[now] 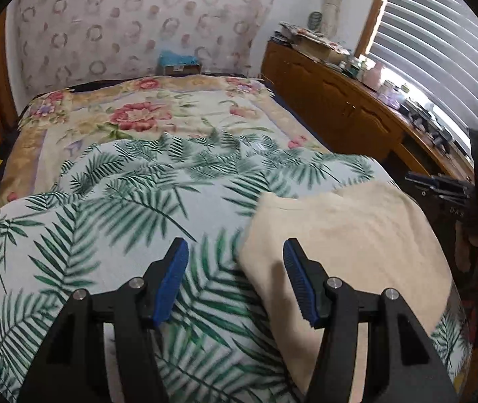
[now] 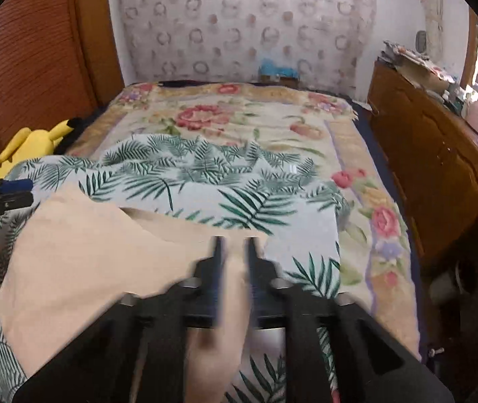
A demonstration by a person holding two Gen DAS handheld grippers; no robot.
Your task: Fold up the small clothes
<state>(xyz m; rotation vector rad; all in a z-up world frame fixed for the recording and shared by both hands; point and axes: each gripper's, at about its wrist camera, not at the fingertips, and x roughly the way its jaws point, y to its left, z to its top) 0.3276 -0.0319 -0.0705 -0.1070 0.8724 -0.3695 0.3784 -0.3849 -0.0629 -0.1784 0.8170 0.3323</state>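
Soft cream garment [image 1: 346, 235] on leaf-print quilt [image 1: 111, 208] — left gripper [image 1: 235, 282] wide apart, right gripper [image 2: 234, 252] narrowed, grip unclear

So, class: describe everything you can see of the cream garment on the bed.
The cream garment is plain, soft-looking cloth with no print, spread fairly flat on the palm-leaf cover, with a fold line near its far edge. The left gripper is open over its left edge, one of its fingers above the cloth. The right gripper has its fingers narrowly apart with the garment's right edge between them; blur hides whether they pinch it.

Bed [image 1: 81, 124] — floral blanket [image 2: 383, 221], fern sheet [image 1: 104, 208]
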